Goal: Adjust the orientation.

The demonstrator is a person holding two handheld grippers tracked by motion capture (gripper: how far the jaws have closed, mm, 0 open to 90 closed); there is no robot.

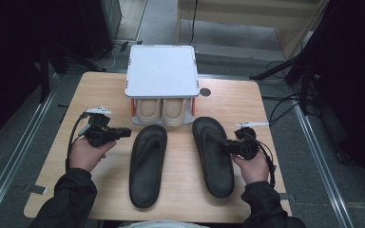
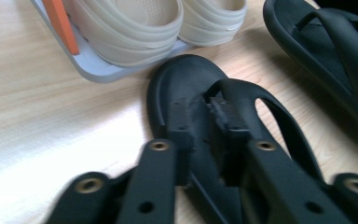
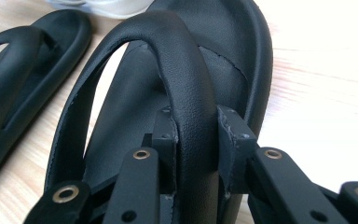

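Our right gripper (image 3: 196, 140) has its fingers (image 3: 165, 135) clamped on the strap (image 3: 182, 70) of the right sandal (image 1: 213, 154), one pad on each side of it, as the right gripper view shows. In the high view that sandal lies just in front of the rack (image 1: 162, 71), to the right, toe toward it. Our left gripper (image 2: 205, 121) has its fingers (image 2: 179, 123) nearly together with only a narrow slit between them and nothing in it; they hang above the left sandal (image 2: 191, 84), whose toe lies just in front of the rack's lower shelf (image 2: 93, 70). In the high view the left gripper (image 1: 123, 133) sits just left of that sandal (image 1: 147, 164), level with the strap. We see a beige pair (image 1: 162, 110) on the lower shelf of the rack, toes outward. Both black sandals lie side by side on the table (image 1: 100, 95), slightly apart.
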